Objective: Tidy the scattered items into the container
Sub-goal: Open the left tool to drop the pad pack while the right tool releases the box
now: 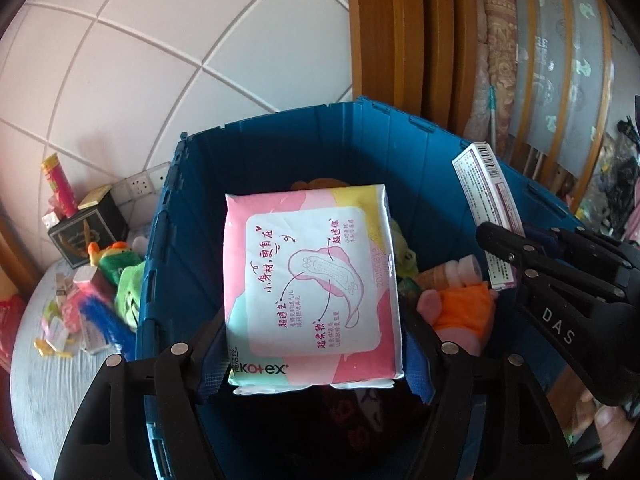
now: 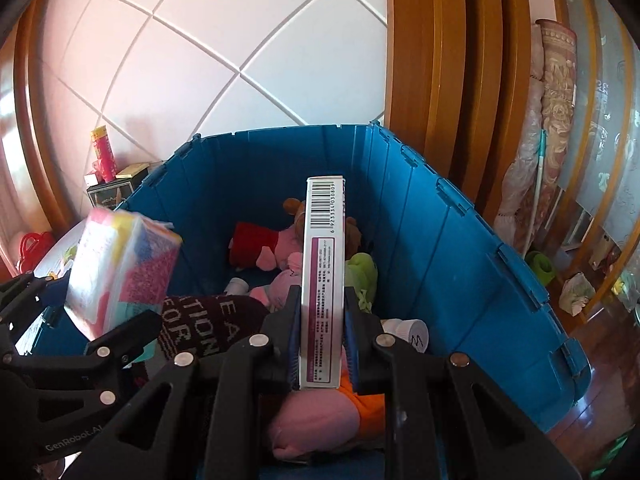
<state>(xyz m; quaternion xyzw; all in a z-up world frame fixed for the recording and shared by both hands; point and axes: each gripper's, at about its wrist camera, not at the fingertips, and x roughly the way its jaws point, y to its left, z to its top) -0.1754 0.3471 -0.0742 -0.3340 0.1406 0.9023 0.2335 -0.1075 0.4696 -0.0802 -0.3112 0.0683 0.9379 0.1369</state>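
My left gripper (image 1: 316,364) is shut on a pink and white Kotex pad pack (image 1: 312,288) and holds it above the open blue crate (image 1: 400,148). My right gripper (image 2: 322,344) is shut on a narrow white and purple box (image 2: 323,280), upright over the same crate (image 2: 460,248). The right gripper with its box (image 1: 488,216) shows at the right of the left wrist view. The left gripper with the pad pack (image 2: 120,272) shows at the left of the right wrist view. Inside the crate lie pink plush toys (image 2: 280,256), a green plush (image 2: 362,276) and white bottles (image 2: 412,332).
Left of the crate, on the grey surface, lie a green and orange plush (image 1: 120,272), small packets (image 1: 56,332), a black box (image 1: 88,232) and a red tube (image 1: 60,184). A tiled wall stands behind. A wooden door frame (image 2: 432,60) and a rolled rug (image 2: 552,120) are at the right.
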